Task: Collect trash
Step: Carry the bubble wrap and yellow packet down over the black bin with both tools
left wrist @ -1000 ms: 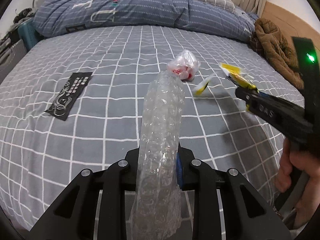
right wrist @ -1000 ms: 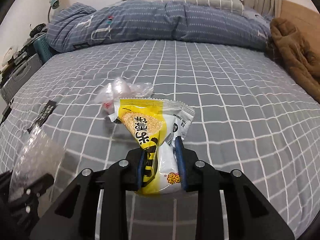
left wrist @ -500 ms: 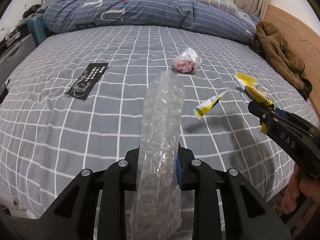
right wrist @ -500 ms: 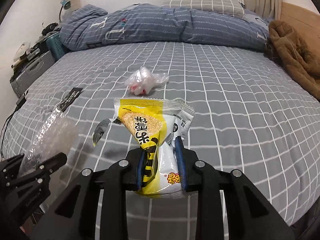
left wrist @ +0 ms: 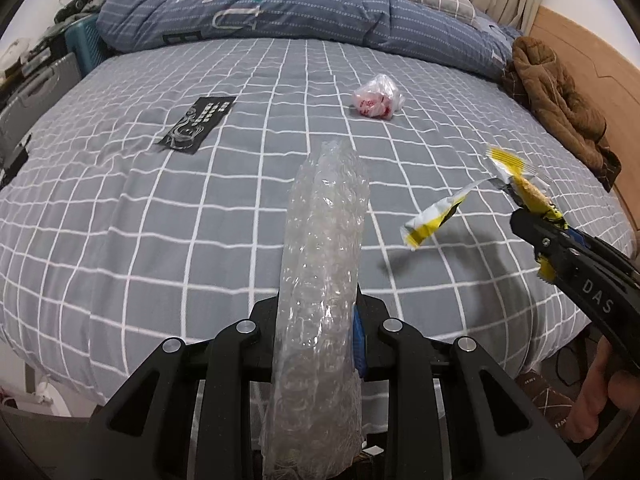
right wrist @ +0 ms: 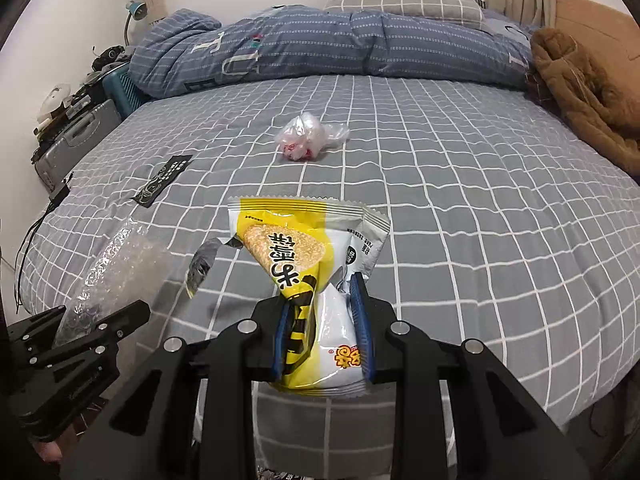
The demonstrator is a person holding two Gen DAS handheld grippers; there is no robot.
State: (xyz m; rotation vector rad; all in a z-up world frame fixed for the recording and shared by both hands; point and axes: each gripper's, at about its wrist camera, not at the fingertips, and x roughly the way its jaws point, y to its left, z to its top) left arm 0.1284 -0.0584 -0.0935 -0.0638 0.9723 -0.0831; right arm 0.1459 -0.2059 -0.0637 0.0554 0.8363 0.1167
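Two pieces of trash were already in hand above the bed (right wrist: pixel 480 208): the left claw (left wrist: pixel 320 320) was clamped on a roll of bubble wrap (left wrist: pixel 320 264), and the right claw (right wrist: pixel 322 320) was clamped on a yellow snack wrapper (right wrist: pixel 308 248) printed with Chinese characters. By my judgement the job was about half done, since a crumpled clear bag (right wrist: pixel 306 140) with red print and a black label (right wrist: pixel 162 180) with unreadable white writing lay on the grey checked sheet. "DAS" was printed on the right claw's arm.
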